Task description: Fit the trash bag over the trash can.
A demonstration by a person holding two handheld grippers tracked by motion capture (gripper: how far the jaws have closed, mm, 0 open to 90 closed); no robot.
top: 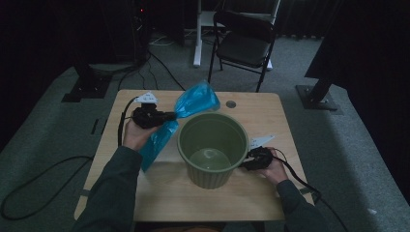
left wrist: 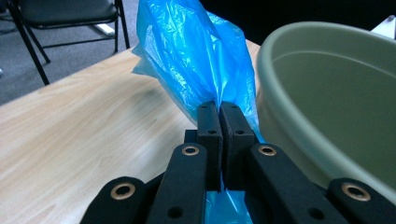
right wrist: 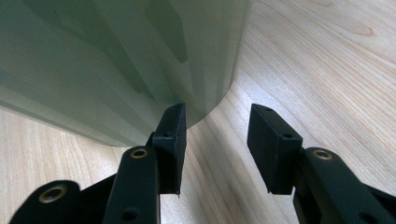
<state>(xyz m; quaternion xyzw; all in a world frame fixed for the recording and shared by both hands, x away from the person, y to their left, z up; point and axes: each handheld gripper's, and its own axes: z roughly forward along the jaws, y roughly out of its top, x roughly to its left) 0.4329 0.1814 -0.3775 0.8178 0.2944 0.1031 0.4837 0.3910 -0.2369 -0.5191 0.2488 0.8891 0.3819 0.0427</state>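
A green ribbed bin [top: 212, 147] stands upright in the middle of the wooden table [top: 261, 108]. A blue plastic bag [top: 196, 101] is held up at its left. My left gripper [top: 169, 116] is shut on the bag's middle, part of the bag [top: 157, 142] hanging below it toward the table. In the left gripper view the black pads [left wrist: 208, 130] pinch the blue film [left wrist: 187, 56] beside the bin's rim [left wrist: 299, 93]. My right gripper [top: 245, 162] rests low at the bin's right side; its jaws stand apart with nothing between them, next to the bin's wall [right wrist: 116, 60].
A black folding chair [top: 244, 41] stands beyond the table's far edge. Cables [top: 38, 186] trail over the carpet at the left. A round hole [top: 230, 104] sits in the tabletop behind the bin. Dark stands [top: 316, 92] flank the table.
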